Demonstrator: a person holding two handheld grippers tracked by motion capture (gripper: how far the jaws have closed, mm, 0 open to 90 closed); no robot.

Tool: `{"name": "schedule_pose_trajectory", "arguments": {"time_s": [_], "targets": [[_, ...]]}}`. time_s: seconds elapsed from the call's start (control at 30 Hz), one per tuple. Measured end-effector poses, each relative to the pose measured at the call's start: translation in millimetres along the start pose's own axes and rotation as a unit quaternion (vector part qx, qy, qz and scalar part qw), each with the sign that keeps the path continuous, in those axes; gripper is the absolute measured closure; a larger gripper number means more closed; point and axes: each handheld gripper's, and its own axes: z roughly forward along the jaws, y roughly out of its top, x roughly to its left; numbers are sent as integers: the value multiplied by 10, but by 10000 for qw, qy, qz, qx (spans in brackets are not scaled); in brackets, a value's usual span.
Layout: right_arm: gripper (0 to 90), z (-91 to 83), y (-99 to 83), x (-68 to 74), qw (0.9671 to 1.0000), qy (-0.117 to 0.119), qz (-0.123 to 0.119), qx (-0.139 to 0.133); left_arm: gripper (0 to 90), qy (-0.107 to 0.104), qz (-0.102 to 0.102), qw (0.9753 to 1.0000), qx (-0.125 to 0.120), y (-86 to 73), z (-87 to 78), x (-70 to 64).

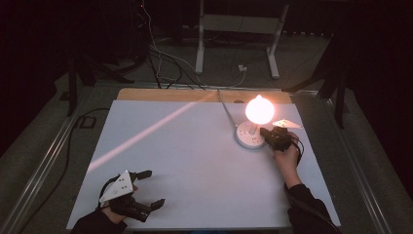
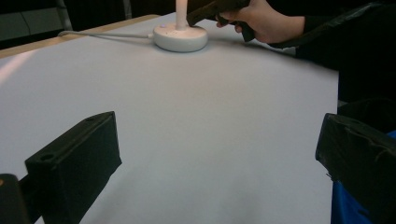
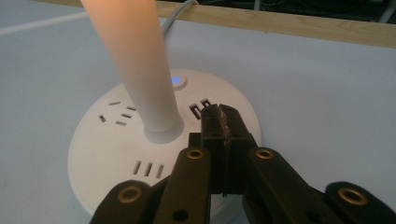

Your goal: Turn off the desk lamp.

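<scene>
One right tool (image 3: 222, 122) | jaws closed | tip over socket base (image 3: 107, 154), beside lamp stem (image 3: 140, 65)

— What is seen right of centre in the high view?
— A round white socket base (image 1: 249, 136) lying flat, a glowing globe lamp (image 1: 259, 109) plugged upright into it.
— Its state?
— A blue button light (image 3: 177, 80) is lit.

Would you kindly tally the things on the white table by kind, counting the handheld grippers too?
Round white power strip: 1
Lit lamp bulb plugged into it: 1
White cable running from the strip: 1
Handheld grippers: 2, left gripper with jaws apart, right gripper with jaws together
Total: 5
</scene>
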Motion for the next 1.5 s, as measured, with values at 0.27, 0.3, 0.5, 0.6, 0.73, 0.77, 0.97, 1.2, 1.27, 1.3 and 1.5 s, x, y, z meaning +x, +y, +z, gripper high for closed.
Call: {"name": "schedule_pose_trajectory", "arguments": {"time_s": [0.27, 0.3, 0.5, 0.6, 0.73, 0.77, 0.97, 1.2, 1.27, 1.3, 1.5], "targets": [[900, 21, -26, -49, 9997, 237, 11, -86, 5, -4, 0, 10000, -16, 4, -5, 0], [900, 20, -28, -50, 9997, 246, -10, -88, 5, 2, -10, 10000, -26, 4, -6, 2], [900, -11, -5, -56, 9997, 227, 33, -105, 6, -25, -10, 10000, -27, 4, -3, 1], [900, -66, 45, -54, 9998, 112, -32, -191, 6, -22, -10, 10000, -7, 1, 6, 7], [900, -156, 111, -47, 9993, 59, -73, -357, 6, -17, -16, 10000, -14, 2, 4, 7], [900, -179, 128, -49, 9992, 53, -44, -399, 6, -14, -12, 10000, -11, 1, 6, 4], [900, -287, 206, -56, 9979, 63, 54, -647, 6, -11, -10, 10000, -6, 0, 9, 1], [900, -226, 154, -64, 9985, 7, 52, -540, 6, -16, 1, 10000, 2, 1, 11, 0], [900, -186, 119, -55, 9989, -30, 16, -459, 5, -20, -16, 10000, -13, 2, 9, 5], [900, -161, 101, -51, 9992, -37, -11, -410, 5, -18, -19, 10000, -12, 2, 9, 5], [900, -28, 17, 2, 9997, -106, -191, -138, 6, -22, -20, 10000, -12, 2, 8, 3]]}}
